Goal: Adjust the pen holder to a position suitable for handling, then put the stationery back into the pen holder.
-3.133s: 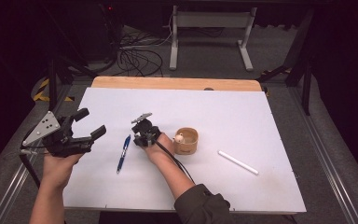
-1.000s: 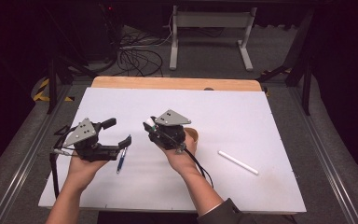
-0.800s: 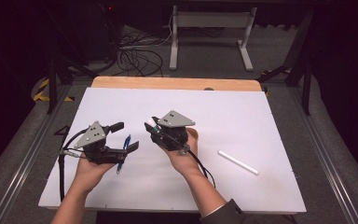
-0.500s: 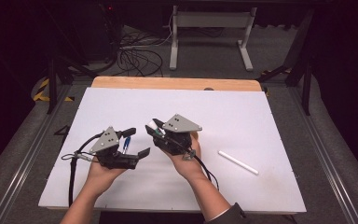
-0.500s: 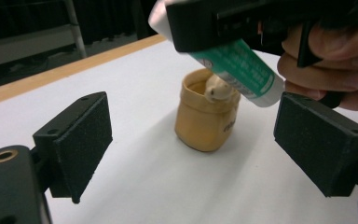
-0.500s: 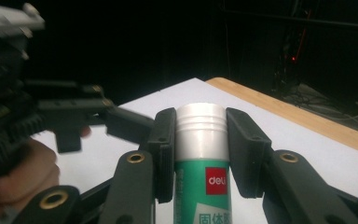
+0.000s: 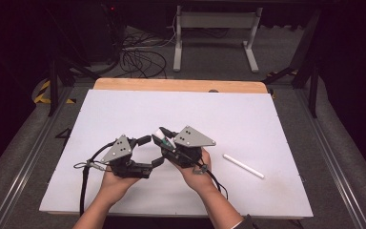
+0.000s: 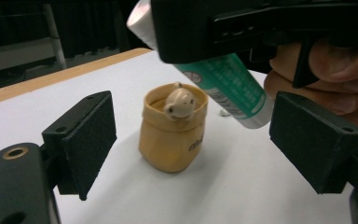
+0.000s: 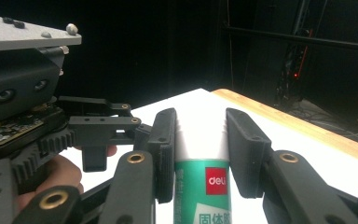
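My right gripper (image 7: 164, 137) is shut on a green and white glue stick (image 7: 167, 139), held above the table with the white cap poking out past the jaws; its own view shows the pads on the glue stick (image 9: 203, 186). My left gripper (image 7: 151, 150) sits just left of it, open. Its jaws have just been closing a little and nothing is pressed between the pads. In the left gripper view the glue stick (image 8: 223, 88) hangs above the gap, close to the right pad (image 8: 314, 140). A tan bag-shaped cup (image 8: 172, 135) with a small bear figure stands farther off.
A white stick (image 7: 243, 166) lies on the white table (image 7: 248, 114) to the right of my hands. A wooden strip (image 7: 181, 85) runs along the far edge. Cables trail from both grippers toward the front edge.
My left gripper has moved right and toward the front, closing in on the right one. The right gripper, holding the glue stick, has shifted slightly forward and left.
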### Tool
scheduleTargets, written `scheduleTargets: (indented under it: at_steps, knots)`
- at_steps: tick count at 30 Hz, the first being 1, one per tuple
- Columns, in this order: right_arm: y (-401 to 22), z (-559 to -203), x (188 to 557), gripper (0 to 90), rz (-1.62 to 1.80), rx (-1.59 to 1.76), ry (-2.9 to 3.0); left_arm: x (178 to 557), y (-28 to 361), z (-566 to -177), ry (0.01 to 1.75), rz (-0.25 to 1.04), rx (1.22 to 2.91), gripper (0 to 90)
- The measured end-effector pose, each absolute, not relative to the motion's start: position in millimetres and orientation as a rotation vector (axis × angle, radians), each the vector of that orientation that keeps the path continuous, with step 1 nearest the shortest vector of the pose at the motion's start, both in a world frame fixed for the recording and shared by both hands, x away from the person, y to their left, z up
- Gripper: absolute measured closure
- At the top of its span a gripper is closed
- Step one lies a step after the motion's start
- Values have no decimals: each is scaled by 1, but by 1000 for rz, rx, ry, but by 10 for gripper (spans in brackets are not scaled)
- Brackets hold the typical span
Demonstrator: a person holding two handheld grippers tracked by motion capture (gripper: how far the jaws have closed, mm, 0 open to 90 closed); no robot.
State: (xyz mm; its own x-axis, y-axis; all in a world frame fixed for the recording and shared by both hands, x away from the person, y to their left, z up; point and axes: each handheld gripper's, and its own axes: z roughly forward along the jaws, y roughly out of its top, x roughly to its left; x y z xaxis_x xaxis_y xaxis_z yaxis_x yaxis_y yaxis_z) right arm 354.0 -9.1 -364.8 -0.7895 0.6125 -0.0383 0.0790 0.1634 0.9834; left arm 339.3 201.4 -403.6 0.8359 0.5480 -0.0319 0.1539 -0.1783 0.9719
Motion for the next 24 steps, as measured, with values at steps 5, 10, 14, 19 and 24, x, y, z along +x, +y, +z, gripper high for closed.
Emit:
scheduleTargets:
  at_steps: [5,10,14,19,24]
  knots:
    - [-18,-366,351,655,1670,659,2001,336,188,-406,525,383,1760,154]
    - [-22,-365,347,655,1689,657,1988,337,183,-407,535,378,1740,159]
    - [-22,-364,344,655,1696,651,1981,336,180,-407,523,369,1725,173]
    - [-21,-364,340,655,1708,640,1976,336,176,-408,522,366,1713,183]
    - [-21,-364,339,655,1731,641,1957,336,177,-406,525,354,1704,184]
